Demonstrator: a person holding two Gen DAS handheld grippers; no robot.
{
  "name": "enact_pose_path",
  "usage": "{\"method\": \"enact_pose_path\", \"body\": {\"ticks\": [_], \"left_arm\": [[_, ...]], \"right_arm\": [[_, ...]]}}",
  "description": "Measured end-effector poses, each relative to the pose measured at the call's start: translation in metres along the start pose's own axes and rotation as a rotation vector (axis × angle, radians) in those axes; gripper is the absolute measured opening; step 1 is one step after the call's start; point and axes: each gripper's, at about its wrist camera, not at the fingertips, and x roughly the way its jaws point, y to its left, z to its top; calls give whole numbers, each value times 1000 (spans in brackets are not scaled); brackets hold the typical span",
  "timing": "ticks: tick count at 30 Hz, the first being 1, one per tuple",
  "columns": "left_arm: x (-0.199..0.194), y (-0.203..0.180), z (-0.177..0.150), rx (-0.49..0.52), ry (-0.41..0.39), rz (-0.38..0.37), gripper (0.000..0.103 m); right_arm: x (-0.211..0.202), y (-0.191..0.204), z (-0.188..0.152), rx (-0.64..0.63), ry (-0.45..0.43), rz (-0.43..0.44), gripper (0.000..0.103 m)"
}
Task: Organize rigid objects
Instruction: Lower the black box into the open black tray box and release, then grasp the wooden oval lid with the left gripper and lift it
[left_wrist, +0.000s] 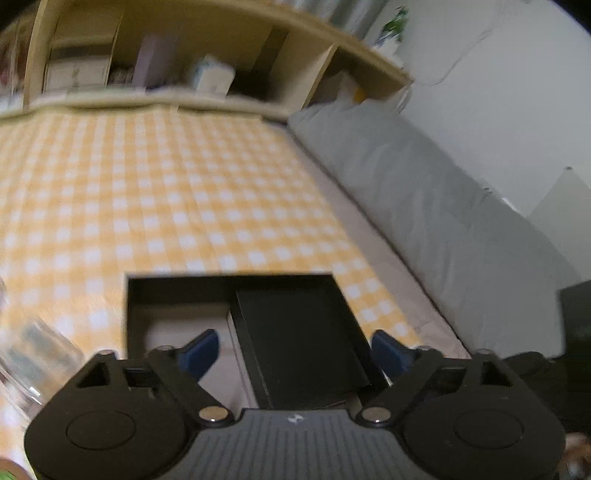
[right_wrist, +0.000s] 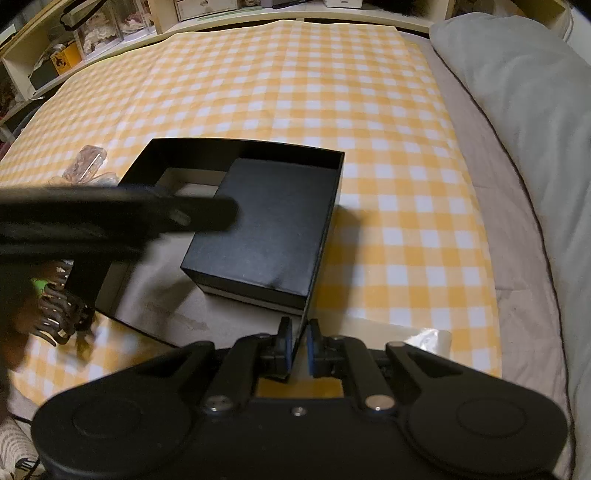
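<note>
A large open black storage box (right_wrist: 236, 147) sits on the yellow checked cloth (right_wrist: 332, 92). Inside it lies a smaller closed black box (right_wrist: 266, 225) at the right side. My right gripper (right_wrist: 298, 345) is shut on the near right wall of the storage box. My left gripper (left_wrist: 293, 349) is open above the storage box (left_wrist: 229, 282), its blue fingertips either side of the smaller box (left_wrist: 299, 339). In the right wrist view the left gripper (right_wrist: 110, 218) reaches in from the left over the box.
A dark claw hair clip (right_wrist: 61, 314) lies on the cloth left of the box. Clear plastic items (right_wrist: 86, 166) lie beyond the box's left side, and a clear jar (left_wrist: 33, 354) shows at the left. A grey cushion (right_wrist: 524, 110) runs along the right. Shelves (left_wrist: 166, 62) stand behind.
</note>
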Motion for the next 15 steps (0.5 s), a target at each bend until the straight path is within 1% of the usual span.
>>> {"method": "enact_pose_path", "body": {"ticks": [3,7,11,15], "left_arm": [[-24,9,5,79,-39,25,103],[-47,33,7,115,-51,118,103],[-65,65,2,133,-61,198,103],[-73,101,-9,148,-60,279,103]], "right_arm": [[0,1,0,-3,3,-9,8],[1,-2,0,22,-3,-3,8],[1,-2,0,38,-1,-12,10],[1,0,0,34,5,-22,9]]}}
